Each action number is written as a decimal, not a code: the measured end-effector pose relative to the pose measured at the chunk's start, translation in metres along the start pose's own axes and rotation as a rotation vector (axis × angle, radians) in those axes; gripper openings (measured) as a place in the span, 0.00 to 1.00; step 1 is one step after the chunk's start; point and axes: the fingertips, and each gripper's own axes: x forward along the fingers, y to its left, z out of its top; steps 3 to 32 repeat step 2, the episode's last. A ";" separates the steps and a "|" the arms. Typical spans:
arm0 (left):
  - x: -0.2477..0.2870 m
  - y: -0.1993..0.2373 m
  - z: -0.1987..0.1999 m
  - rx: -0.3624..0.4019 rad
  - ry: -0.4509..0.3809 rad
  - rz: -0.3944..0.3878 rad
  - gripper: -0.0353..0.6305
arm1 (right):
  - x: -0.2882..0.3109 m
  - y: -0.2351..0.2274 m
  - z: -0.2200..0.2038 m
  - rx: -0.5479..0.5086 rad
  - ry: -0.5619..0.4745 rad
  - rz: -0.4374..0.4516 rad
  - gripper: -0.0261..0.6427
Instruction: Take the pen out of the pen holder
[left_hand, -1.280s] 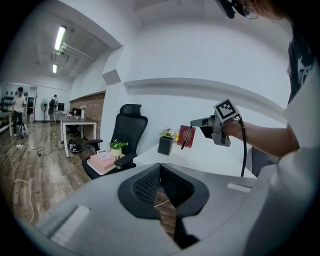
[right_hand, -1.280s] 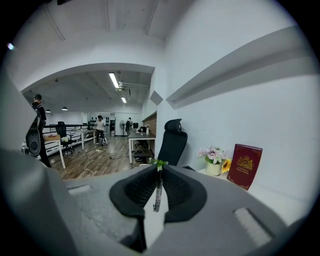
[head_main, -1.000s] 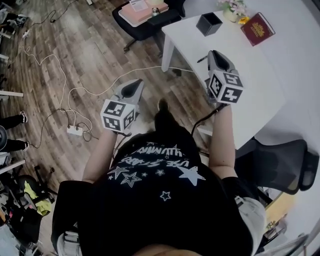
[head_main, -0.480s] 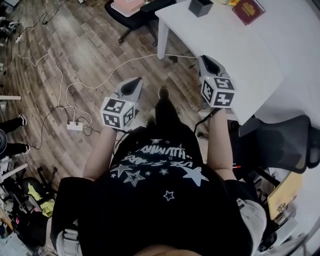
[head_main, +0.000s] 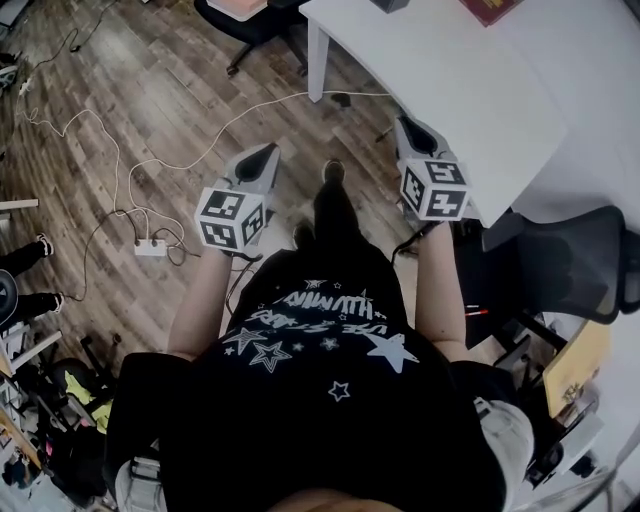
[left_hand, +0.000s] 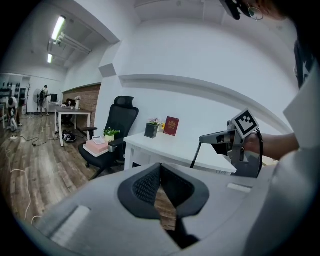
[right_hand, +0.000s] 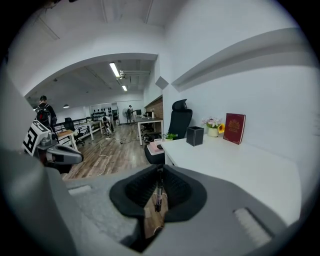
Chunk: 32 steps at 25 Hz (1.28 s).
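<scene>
My right gripper (head_main: 403, 124) is shut on a thin dark pen (right_hand: 158, 192), which hangs down from its jaws beside the front edge of the white desk (head_main: 460, 80). In the left gripper view the same pen (left_hand: 195, 156) slants down below the right gripper (left_hand: 205, 138). The black square pen holder (right_hand: 195, 135) stands far off at the back of the desk, next to a flower pot (right_hand: 214, 126). My left gripper (head_main: 268, 152) hovers over the wooden floor, left of the desk, shut with nothing in it.
A red book (right_hand: 235, 128) leans against the wall behind the desk. A black office chair (left_hand: 120, 120) with a pink box (left_hand: 96, 146) on its seat stands left of the desk. Another black chair (head_main: 570, 265) is at my right. White cables and a power strip (head_main: 150, 246) lie on the floor.
Both grippers have drawn back from the desk toward the body. The right one, over the desk top a second ago, now hangs off its front edge with the pen.
</scene>
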 end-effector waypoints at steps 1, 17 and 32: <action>0.000 0.001 -0.001 0.000 0.001 0.000 0.07 | 0.000 0.001 -0.002 -0.002 0.006 -0.001 0.10; -0.001 0.001 -0.002 0.001 0.002 0.000 0.07 | 0.000 0.001 -0.005 -0.004 0.013 -0.001 0.10; -0.001 0.001 -0.002 0.001 0.002 0.000 0.07 | 0.000 0.001 -0.005 -0.004 0.013 -0.001 0.10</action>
